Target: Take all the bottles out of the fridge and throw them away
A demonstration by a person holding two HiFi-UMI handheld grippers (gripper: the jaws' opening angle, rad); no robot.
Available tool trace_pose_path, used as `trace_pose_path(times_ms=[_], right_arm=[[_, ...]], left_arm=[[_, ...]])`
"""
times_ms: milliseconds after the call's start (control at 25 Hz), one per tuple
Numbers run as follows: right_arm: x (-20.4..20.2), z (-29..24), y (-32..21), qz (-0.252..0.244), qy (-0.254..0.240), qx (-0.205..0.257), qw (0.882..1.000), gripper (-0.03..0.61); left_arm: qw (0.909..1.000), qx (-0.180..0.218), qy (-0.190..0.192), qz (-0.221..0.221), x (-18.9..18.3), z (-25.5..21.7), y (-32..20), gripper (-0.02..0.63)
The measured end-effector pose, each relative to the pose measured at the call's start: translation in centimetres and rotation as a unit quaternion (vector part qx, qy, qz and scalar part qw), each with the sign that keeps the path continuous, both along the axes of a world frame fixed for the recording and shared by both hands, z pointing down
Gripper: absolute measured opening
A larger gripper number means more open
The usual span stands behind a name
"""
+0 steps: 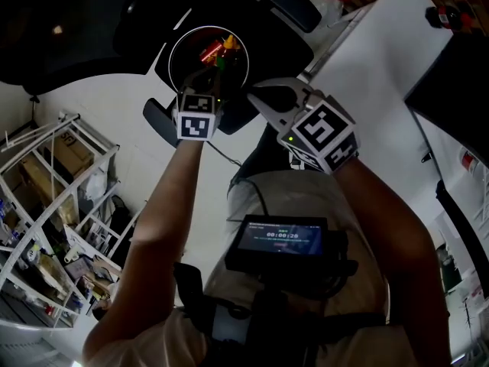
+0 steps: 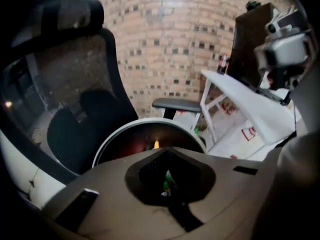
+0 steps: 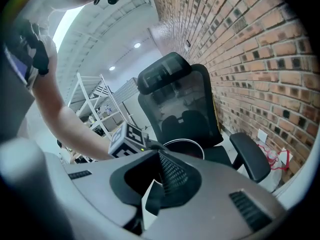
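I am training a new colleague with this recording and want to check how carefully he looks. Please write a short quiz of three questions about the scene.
1. True or false: the left gripper hangs over the round bin.
2. Choose one: which thing stands next to the round bin? A) a fridge B) a black office chair C) a bicycle
3. Short answer: are the tongs of the left gripper open or shut?

Key:
1. True. In the head view it is above the bin's opening.
2. B.
3. Shut. The left gripper view shows them together.
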State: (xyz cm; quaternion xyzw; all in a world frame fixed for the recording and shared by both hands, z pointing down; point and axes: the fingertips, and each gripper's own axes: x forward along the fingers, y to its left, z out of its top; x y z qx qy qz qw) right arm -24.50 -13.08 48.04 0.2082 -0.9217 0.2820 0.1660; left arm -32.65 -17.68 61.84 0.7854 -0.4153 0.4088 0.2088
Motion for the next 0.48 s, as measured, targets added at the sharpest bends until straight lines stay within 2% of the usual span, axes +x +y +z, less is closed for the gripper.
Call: trace_pose_path(times_ms=[120, 240, 480], right_arm=[[0.0, -0.8, 0.3, -0.003, 0.0, 0.015, 1.0, 0.005], [0.4, -1.8, 0.8, -0.002, 0.001, 0.031, 1.0, 0.005], [2.8, -4.1, 2.0, 0.025, -0.001, 0.062, 0.998, 0.005]], left_arm=[[0.9946, 0.071, 0.075, 0.011, 2.3, -5.1, 0.5, 0.005], [0.982, 0.113, 0.149, 0.025, 4.5, -9.7, 1.6, 0.005], [0.9666, 0.144, 0.204, 0.057, 7.1, -15.8, 3.4, 0.005]])
